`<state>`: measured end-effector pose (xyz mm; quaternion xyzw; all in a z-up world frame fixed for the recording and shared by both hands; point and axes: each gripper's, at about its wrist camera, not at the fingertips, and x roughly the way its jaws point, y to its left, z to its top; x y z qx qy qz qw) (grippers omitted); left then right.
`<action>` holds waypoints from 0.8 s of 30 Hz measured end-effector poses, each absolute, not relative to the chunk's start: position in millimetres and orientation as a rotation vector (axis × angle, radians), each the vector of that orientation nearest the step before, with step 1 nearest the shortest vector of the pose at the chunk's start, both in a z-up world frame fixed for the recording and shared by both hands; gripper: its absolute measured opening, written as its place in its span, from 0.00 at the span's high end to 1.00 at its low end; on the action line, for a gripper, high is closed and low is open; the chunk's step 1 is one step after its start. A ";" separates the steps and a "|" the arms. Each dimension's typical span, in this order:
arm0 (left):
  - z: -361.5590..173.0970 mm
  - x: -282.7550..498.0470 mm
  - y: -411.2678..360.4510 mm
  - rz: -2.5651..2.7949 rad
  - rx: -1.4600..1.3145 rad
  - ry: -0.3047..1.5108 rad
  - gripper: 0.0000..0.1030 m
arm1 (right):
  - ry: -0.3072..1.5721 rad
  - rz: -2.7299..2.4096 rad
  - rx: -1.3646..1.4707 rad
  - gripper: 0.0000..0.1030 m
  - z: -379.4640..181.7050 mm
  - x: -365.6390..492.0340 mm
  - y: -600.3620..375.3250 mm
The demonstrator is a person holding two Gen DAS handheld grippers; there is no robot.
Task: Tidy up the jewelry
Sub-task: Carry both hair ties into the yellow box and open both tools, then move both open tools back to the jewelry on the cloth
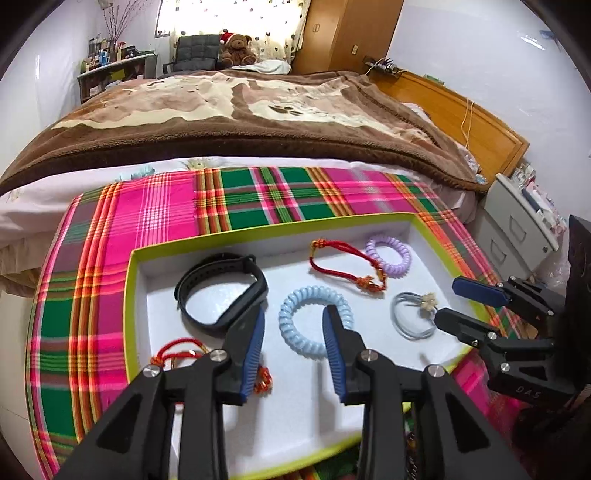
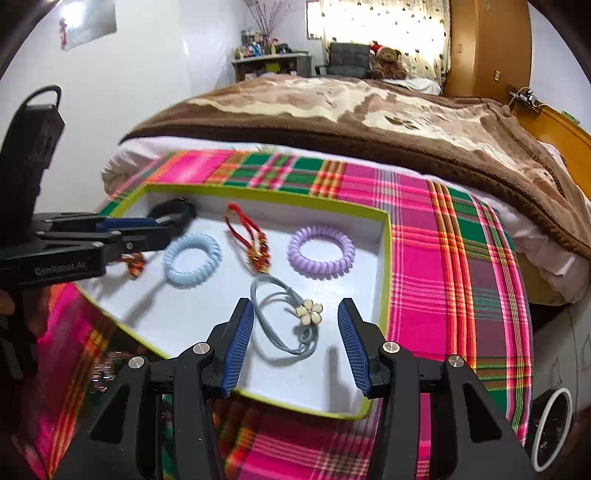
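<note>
Your right gripper (image 2: pixel 295 332) hangs spread wide, empty, the flower hair tie (image 2: pixel 284 321) lying in the tray (image 2: pixel 386 258) directly between its fingers; your left gripper (image 1: pixel 293 343), also spread, straddles the blue coil's (image 1: pixel 314 319) rim.

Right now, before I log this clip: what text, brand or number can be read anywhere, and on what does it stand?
"GenRobot.AI": on the body of the left gripper, right wrist view.
"DAS": embossed on the body of the right gripper, left wrist view; faint, may be partial.
Wall poster: glare, unreadable.
Desk items: too small to read.
Nothing legible on the box or the jewelry.
</note>
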<state>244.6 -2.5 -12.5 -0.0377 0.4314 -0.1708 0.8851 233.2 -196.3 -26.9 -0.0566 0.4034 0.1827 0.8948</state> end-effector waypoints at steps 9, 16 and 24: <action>-1.0 198.3 9.5 -0.376 -0.116 0.869 0.64 | 0.820 0.424 -0.054 0.53 -16.1 184.1 -194.4; -6.0 169.0 17.6 -0.363 -0.151 0.870 0.63 | 0.825 0.500 -0.011 0.53 -16.7 152.5 -177.1; -11.7 152.8 33.5 -0.336 -0.195 0.872 0.63 | 0.871 0.505 0.001 0.53 -30.7 145.9 -158.1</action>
